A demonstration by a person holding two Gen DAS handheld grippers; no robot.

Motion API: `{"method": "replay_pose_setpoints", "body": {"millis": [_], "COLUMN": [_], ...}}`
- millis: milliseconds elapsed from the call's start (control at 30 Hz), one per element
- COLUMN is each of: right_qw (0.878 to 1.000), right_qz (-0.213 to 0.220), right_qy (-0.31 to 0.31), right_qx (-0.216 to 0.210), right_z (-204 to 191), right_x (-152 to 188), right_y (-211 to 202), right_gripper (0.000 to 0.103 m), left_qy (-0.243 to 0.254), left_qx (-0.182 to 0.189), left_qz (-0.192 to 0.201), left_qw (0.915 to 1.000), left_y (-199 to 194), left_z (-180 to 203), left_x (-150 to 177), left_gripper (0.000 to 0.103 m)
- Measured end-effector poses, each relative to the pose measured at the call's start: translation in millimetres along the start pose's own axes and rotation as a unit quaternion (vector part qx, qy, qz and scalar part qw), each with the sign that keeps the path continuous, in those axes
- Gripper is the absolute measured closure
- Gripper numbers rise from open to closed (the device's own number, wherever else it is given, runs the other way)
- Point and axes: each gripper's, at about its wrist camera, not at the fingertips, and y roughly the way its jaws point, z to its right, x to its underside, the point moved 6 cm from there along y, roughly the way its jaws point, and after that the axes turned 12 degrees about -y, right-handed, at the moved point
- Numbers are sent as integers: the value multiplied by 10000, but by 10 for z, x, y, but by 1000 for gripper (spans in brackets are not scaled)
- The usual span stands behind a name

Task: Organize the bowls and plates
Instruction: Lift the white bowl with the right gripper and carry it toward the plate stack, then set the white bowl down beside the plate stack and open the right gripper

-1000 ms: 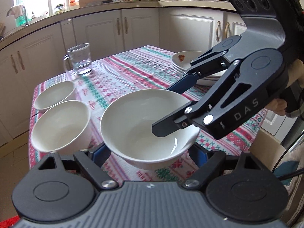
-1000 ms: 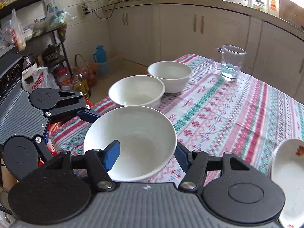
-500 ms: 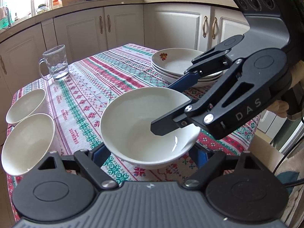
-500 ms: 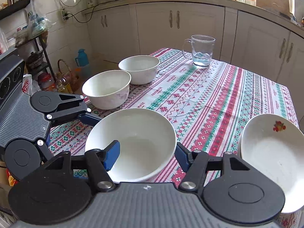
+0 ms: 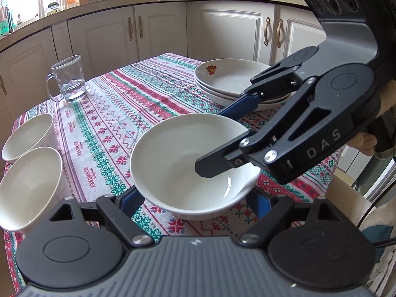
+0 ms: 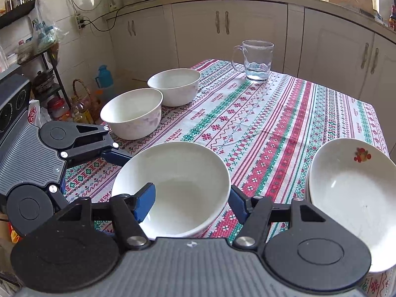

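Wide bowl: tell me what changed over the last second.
Both hand-held grippers, left and right, kept their grip on the wide bowl and carried it away from the two small bowls toward the plate stack. No grip was taken or released. The small bowls, plates and glass mug stayed put on the tablecloth.

Three white bowls (image 6: 170, 188), one plate stack (image 6: 351, 198), one glass mug (image 6: 256, 60).

Table (image 6: 321, 113) under patterned tablecloth (image 6: 259, 123)
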Motion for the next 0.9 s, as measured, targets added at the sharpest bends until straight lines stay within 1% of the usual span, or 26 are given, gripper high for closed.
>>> {"method": "replay_pose_setpoints", "body": {"millis": [67, 133, 200, 300, 333, 367, 433, 533, 733, 900], "right_qw": [10000, 10000, 9999, 9998, 9997, 9996, 9996, 9994, 9990, 9978], "right_qz": [-1, 16, 96, 207, 227, 245, 245, 210, 196, 203], "right_qy": [18, 33, 47, 44, 30, 18, -2, -33, -207, -487], "right_qx": [3, -1, -5, 60, 104, 140, 171, 274, 350, 402], "right_z": [8, 15, 17, 23, 25, 28, 32, 31, -35, -132], "right_x": [3, 4, -9, -47, -56, -64, -80, -90, -136, -235], "right_y": [4, 7, -6, -44, -54, -62, -72, -75, -98, -95], "right_gripper": [32, 28, 14, 3, 1, 0, 0, 0, 0, 0], "left_qy": [-3, 28, 72, 68, 38, 12, -42, -137, -287, -340], "left_qx": [-3, -23, -72, -105, -101, -103, -115, -136, -230, -537], "left_qz": [5, 17, 34, 54, 69, 88, 144, 160, 213, 239], "left_qw": [10000, 10000, 9999, 9999, 9999, 9999, 9998, 9997, 9991, 9977], "left_y": [5, 8, 10, -2, -14, -29, -69, -123, -277, -417], "left_z": [-2, 4, 17, 12, 6, -3, -18, -41, -95, -237], "left_x": [-3, -4, 1, 5, 4, 2, -1, 17, 97, 195], "left_gripper": [15, 15, 14, 12, 11, 8, 6, 6, 6, 6]}}
